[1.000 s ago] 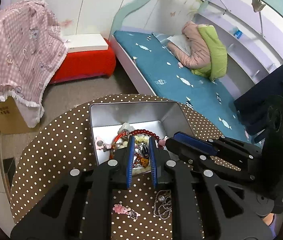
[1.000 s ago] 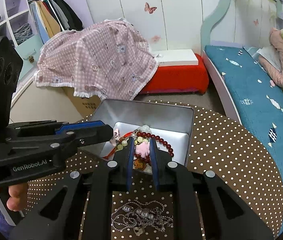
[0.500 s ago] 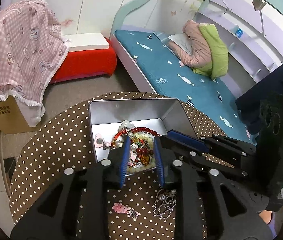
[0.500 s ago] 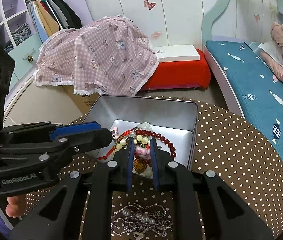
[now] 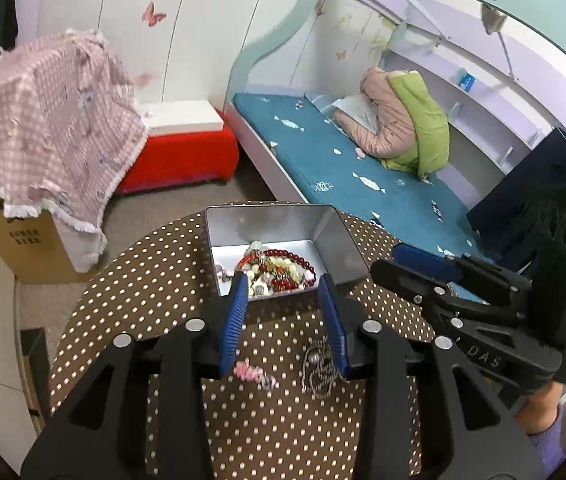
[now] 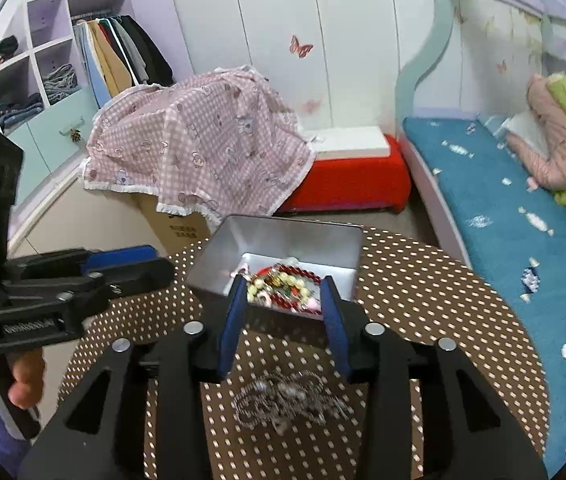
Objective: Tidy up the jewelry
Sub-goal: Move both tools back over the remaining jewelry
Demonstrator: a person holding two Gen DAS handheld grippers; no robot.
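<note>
Sitting in the open metal tin (image 5: pixel 335 236), near the middle of the round dotted tablecloth (image 5: pixel 143 280): a heap of jewellery, chiefly a dark red bead bracelet (image 5: pixel 295 266) over pale beads, piled toward the tin's near wall.

Outside the tin, on the cloth in front of it:
- silver chain necklace (image 6: pixel 287 400), loosely bunched, with beads among the links; blurred in the right view, so its exact lie is uncertain.
- small pink charm (image 5: pixel 249 374), just left of the chain, apart from it.

Grippers:
- left gripper (image 5: pixel 283 292): jaws spread wide, nothing between them, tips over the tin's near edge.
- right gripper (image 6: pixel 283 292): jaws likewise spread and empty, tips at the near wall, the chain lying below and between its fingers.

Risks, as judged from this layout:
- The chain is a tangle. A pinch on one strand would probably lift only a loop, and the rest could trail, drag the cloth, or snag the tin's rim on the way in.
- The pink charm is small and flat; the pads could slide over it or flick it off the table.
- The two grippers work close together over a light tin; a knock on the near wall could shift it or spill the heaped beads.
</note>
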